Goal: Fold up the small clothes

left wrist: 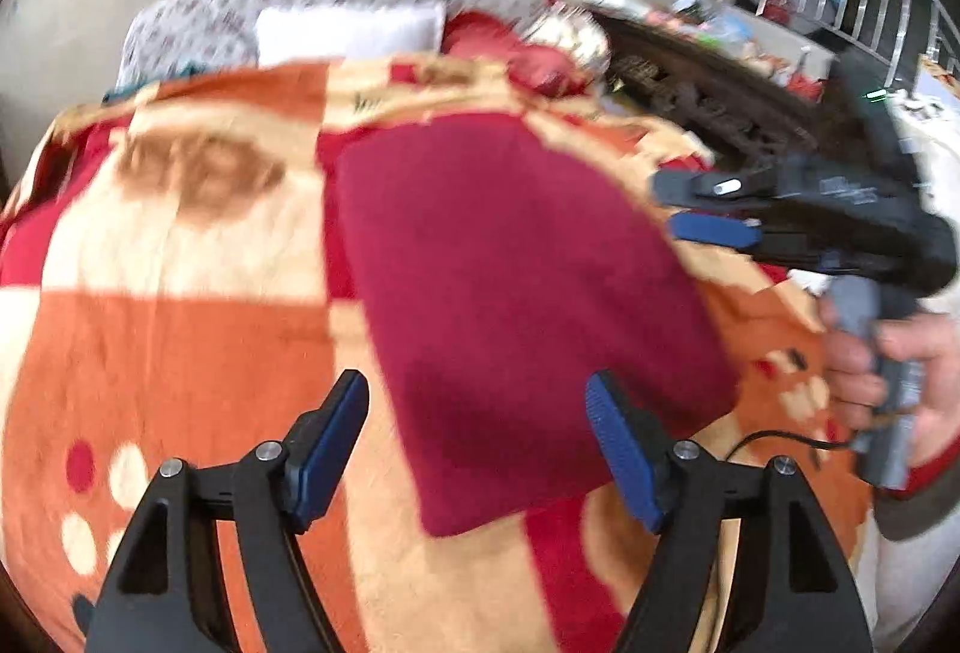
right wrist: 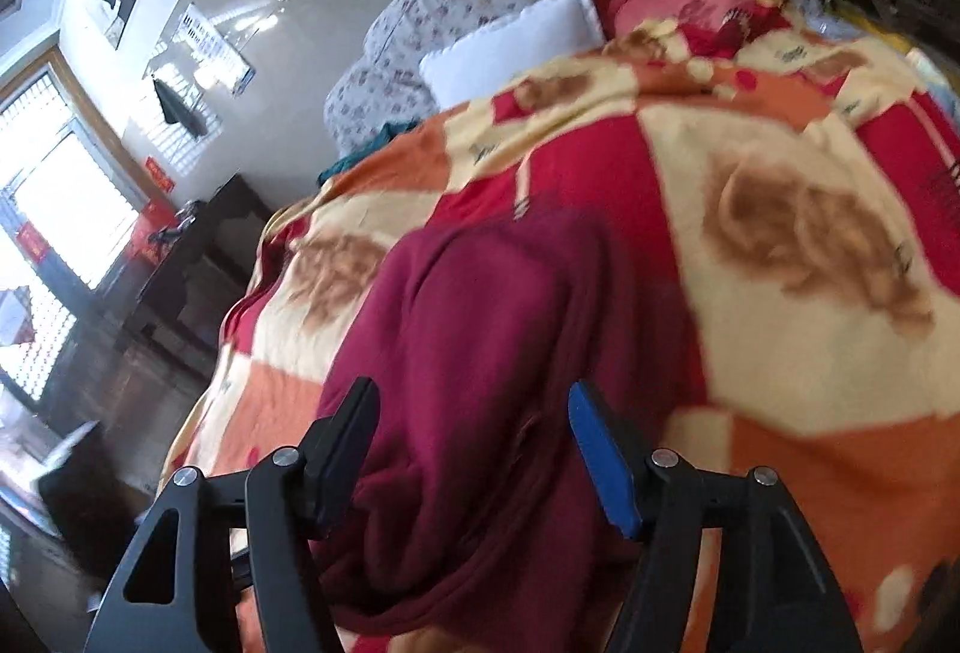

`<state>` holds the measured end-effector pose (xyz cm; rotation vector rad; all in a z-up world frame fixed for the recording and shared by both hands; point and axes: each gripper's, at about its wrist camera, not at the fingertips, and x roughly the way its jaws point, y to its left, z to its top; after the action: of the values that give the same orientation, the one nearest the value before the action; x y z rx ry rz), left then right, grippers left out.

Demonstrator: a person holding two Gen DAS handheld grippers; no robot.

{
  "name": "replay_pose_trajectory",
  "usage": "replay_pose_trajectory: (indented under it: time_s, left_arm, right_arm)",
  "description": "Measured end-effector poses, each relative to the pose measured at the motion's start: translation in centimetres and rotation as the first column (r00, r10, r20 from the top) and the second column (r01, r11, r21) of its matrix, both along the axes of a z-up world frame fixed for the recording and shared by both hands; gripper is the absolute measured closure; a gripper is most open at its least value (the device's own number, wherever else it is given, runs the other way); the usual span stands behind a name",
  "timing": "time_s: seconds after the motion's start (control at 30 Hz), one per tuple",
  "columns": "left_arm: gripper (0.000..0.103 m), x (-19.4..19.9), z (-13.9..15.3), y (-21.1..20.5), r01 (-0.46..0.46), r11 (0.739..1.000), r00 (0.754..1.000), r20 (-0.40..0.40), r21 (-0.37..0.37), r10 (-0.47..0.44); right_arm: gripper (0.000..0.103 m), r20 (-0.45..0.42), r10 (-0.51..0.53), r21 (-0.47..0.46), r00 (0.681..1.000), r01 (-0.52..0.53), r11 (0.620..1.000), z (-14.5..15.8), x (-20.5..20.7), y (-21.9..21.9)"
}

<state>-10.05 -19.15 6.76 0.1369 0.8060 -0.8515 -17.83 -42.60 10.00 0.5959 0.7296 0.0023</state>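
Patterned orange-and-red blanket [left wrist: 180, 341] covers the bed, a soft flat base for folding; the left gripper [left wrist: 477, 449] hangs with jaws apart, empty, over the near edge of the maroon garment [left wrist: 510, 293]; the right gripper [right wrist: 474, 449] gapes likewise above its rumpled side; garment lies folded, released.

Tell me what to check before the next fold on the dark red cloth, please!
1. Dark red fleece garment lies on the orange, red and cream patterned blanket: ok.
2. Left gripper jaws apart, nothing pinched: ok.
3. Right gripper jaws apart, the garment below them, not gripped: ok.
4. Garment flat and smooth: not ok; the right wrist view shows rounded humps.
5. White rectangular pillow away from the garment: ok.
6. Garment's edges lined up: cannot tell; pictures are blurred.
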Motion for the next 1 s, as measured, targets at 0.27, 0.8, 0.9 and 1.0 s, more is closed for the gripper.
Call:
replay_pose_trajectory:
  time_s: [0.27, 0.8, 0.9, 1.0]
  left_arm:
    - [0.029, -2.5, -2.1, -1.2, 0.051, 0.997, 0.996, 0.063, 0.061, -0.055]
    - [0.026, -4.2, -1.9, -1.0, 0.12, 0.988, 0.985, 0.112, 0.101, -0.131]
    - [0.026, -4.3, -2.4, -1.4, 0.114, 0.983, 0.983, 0.125, 0.142, -0.132]
    - [0.026, -4.1, -2.0, -0.7, 0.102, 0.986, 0.986, 0.117, 0.129, -0.117]
  right_arm:
    - [0.015, -0.041, -0.024, 0.057, 0.999, 0.026, 0.998, -2.6, 0.1, 1.4]
    - [0.082, -0.033, -0.097, -0.288, 0.995, 0.084, 0.954, -1.1, 0.0, 1.6]
    - [0.073, -0.038, -0.097, -0.193, 0.995, 0.088, 0.977, -2.4, -0.4, 0.1]
    - [0.069, 0.008, -0.123, -0.224, 0.992, 0.121, 0.967, 0.1, -2.7, 0.4]
